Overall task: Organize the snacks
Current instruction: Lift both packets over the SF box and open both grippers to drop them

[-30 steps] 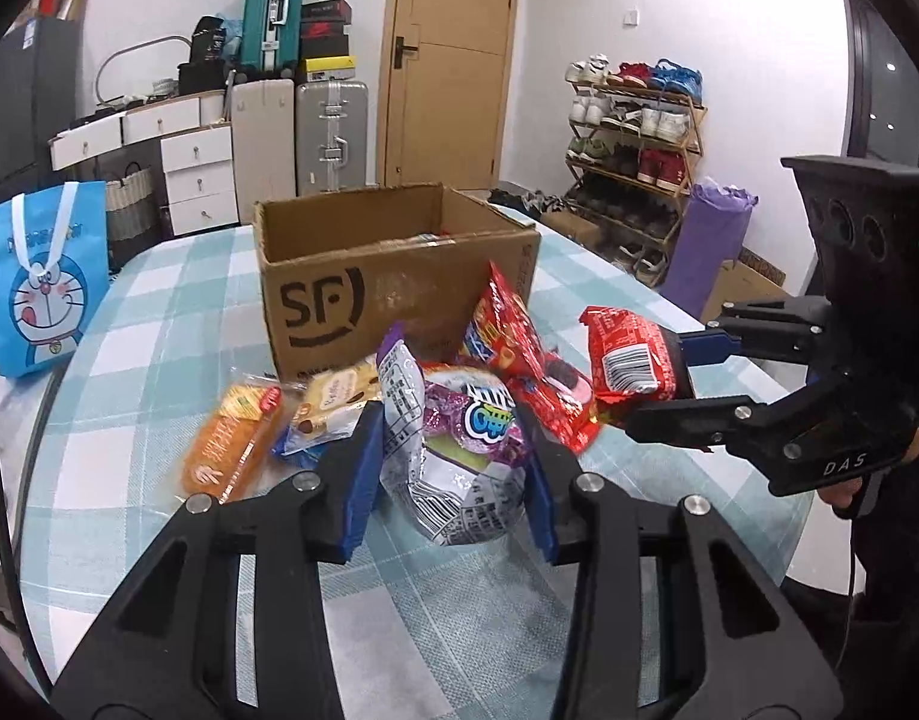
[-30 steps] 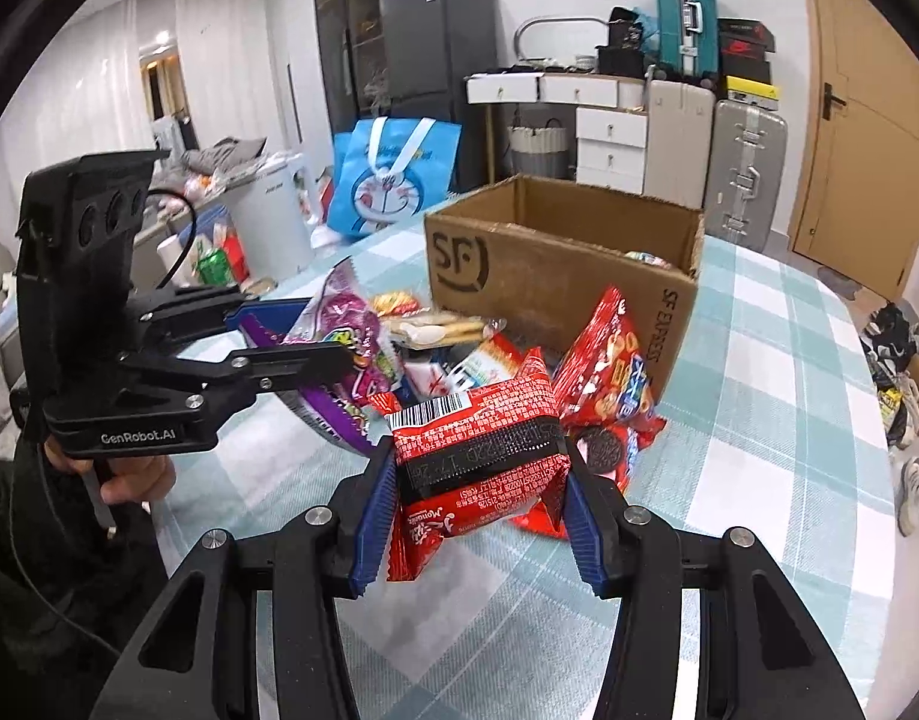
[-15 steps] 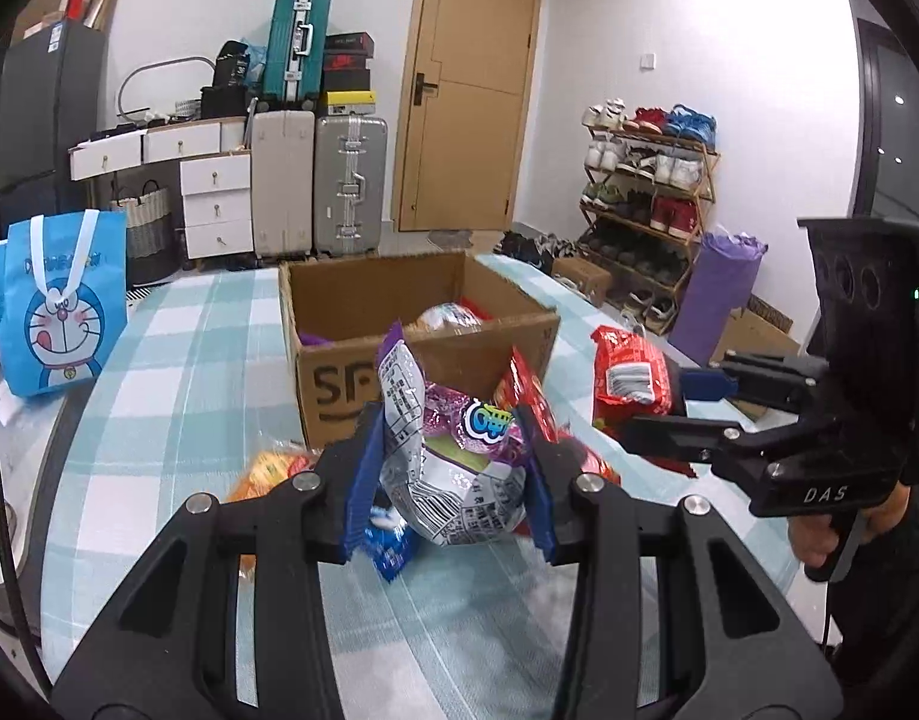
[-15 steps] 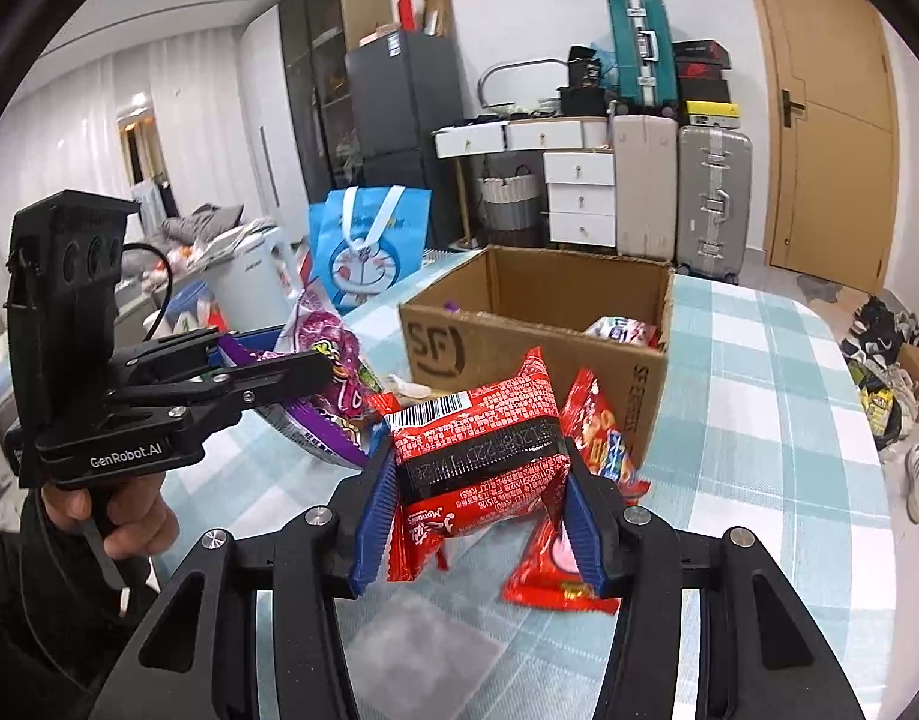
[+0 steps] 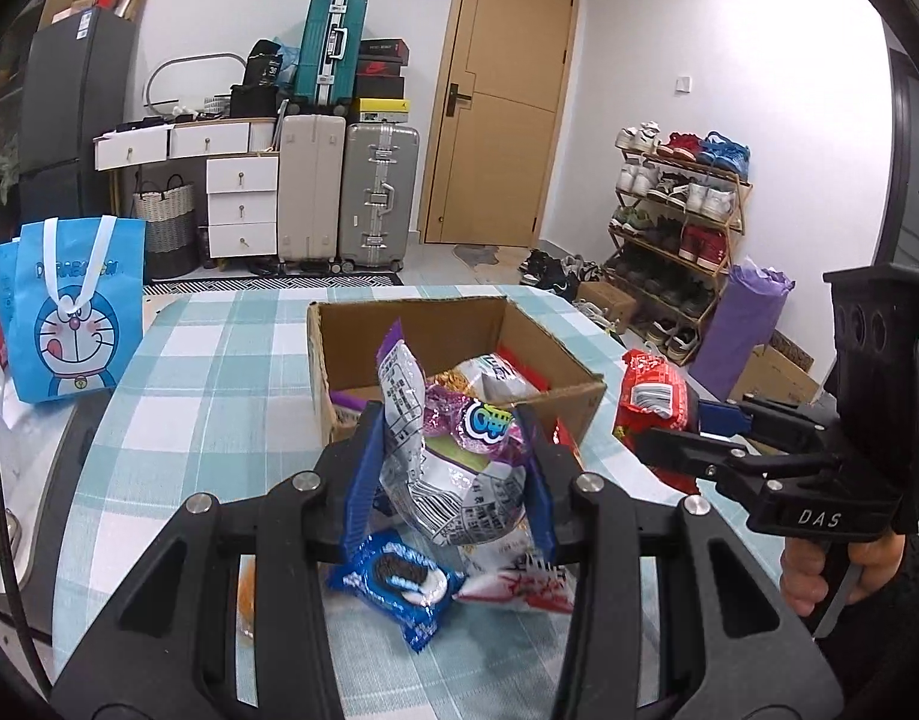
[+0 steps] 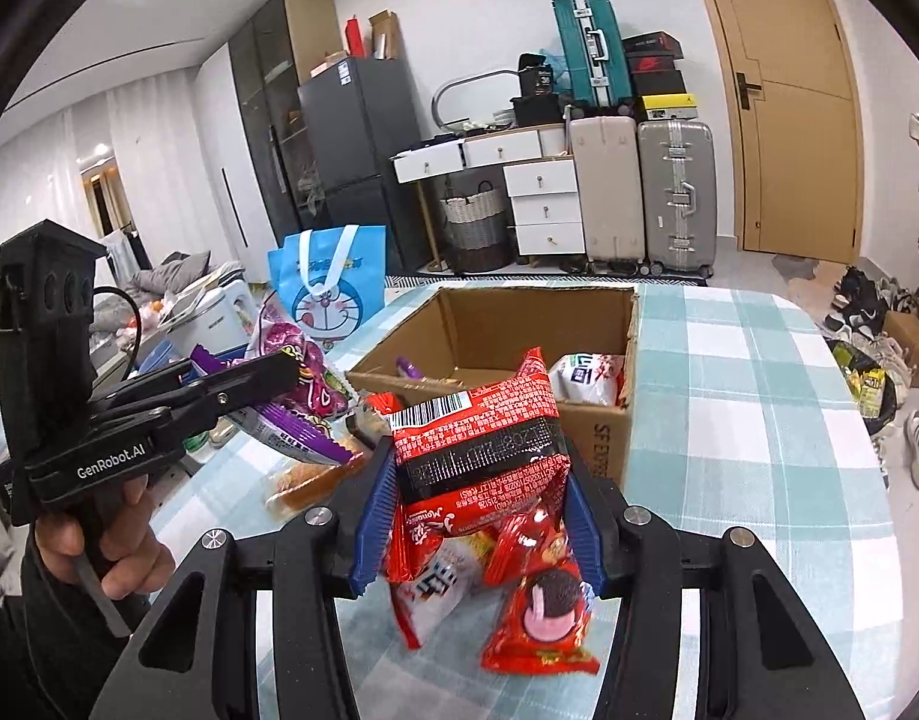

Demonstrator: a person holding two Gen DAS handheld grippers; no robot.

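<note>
- Your left tool (image 5: 446, 483) is clamped on a purple and silver snack bag (image 5: 453, 456). The bag is up off the surface (image 5: 219, 372) now, in the air just in front of the tool.
- Your right tool (image 6: 478, 516) is clamped on a red snack pack (image 6: 477, 438). It is lifted too.
- A second ago both tools were low, by the pile of snacks. Now they are higher, and you can look down into the cardboard box (image 5: 537, 336) straight ahead of each tool.
- So the pick-up looks done. I think the next step is to carry both snacks over the box and let go.
- The box already has a white bag (image 6: 588, 378) and some other snacks inside, past the near wall.
- More snacks wait on the surface below your tools: a blue cookie pack (image 5: 399, 585) under the left tool, a red cookie pack (image 6: 543, 612) under the right one, and an orange pack (image 6: 306, 483) off to the left of the right tool.
- Both bags are soft and puffy, so hold on gently or they may slip.
</note>
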